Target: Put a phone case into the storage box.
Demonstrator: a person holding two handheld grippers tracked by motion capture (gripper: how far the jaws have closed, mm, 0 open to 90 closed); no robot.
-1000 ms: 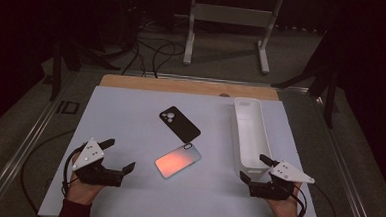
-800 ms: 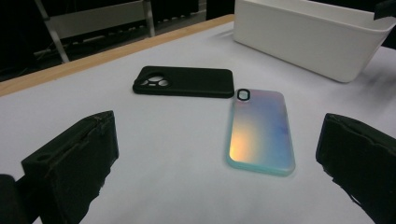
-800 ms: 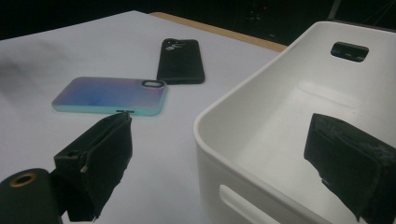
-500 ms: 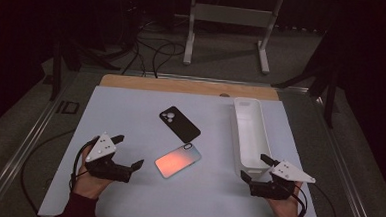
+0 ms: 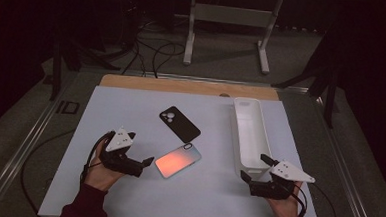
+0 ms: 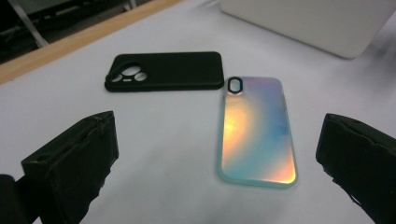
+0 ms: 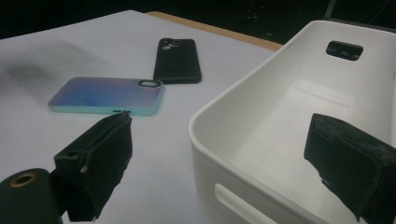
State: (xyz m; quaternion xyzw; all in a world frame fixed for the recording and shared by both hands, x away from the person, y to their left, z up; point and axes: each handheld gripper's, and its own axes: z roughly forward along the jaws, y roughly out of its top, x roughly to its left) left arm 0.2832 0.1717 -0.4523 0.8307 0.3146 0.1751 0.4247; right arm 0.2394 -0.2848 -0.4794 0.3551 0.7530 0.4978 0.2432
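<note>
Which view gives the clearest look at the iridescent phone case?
The left gripper view: the iridescent phone case lies close, seen whole between that gripper's open jaws, camera cutout visible. The right gripper view shows it farther off at a low angle, mostly edge-on. The high view shows it small, glowing orange.

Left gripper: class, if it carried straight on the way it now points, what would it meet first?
Most likely the iridescent phone case. The left gripper is open and aimed across the table at it, and the case lies flat between its jaws in the left gripper view. The black phone case lies farther off.
</note>
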